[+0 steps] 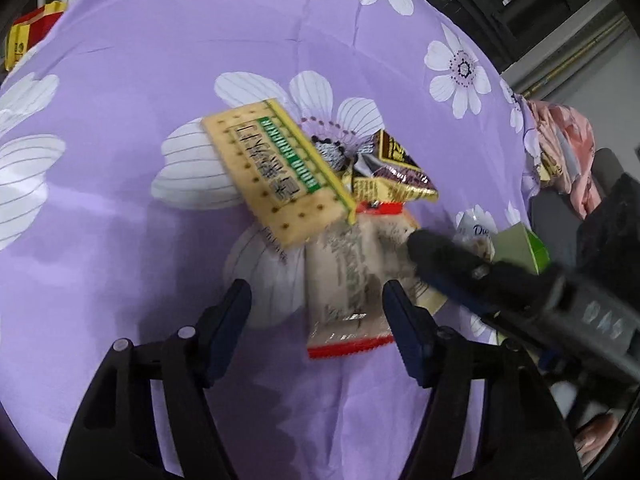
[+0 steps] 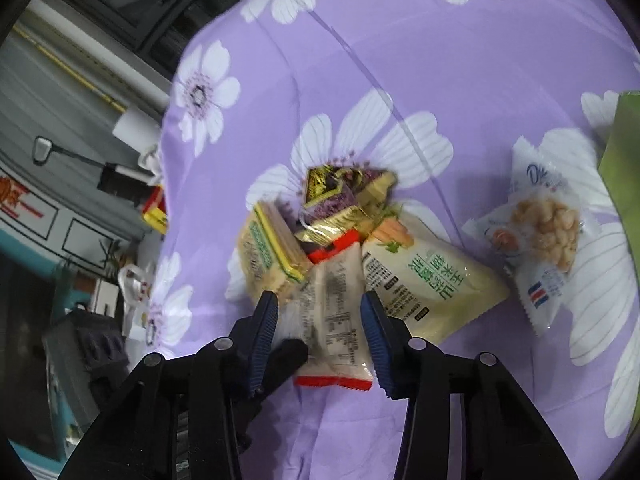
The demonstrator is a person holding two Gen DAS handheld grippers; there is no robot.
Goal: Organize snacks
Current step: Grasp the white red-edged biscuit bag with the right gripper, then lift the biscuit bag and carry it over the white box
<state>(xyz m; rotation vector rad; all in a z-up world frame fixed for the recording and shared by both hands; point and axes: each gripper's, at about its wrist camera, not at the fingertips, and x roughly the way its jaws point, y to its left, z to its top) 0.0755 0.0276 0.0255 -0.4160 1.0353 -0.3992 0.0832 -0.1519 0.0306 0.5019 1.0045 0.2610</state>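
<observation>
A heap of snack packets lies on the purple flowered cloth point(image 1: 120, 184). A white packet with red ends point(image 2: 334, 320) lies nearest, lengthwise between the pads of my right gripper point(image 2: 317, 298), which press on its two long edges. My left gripper point(image 1: 316, 286) stands open around the same packet's point(image 1: 344, 292) near end, its left pad well clear of it. My right gripper point(image 1: 420, 244) reaches in from the right over the packet's far half. A cracker pack point(image 1: 272, 172) and gold-and-purple packets point(image 1: 396, 172) lie just beyond.
A cream bag with green print point(image 2: 424, 280) and a clear packet of nuts point(image 2: 540, 232) lie to the right. A green box point(image 2: 624, 160) stands at the right edge. A red-and-yellow box point(image 1: 28, 36) sits past the table's far left edge.
</observation>
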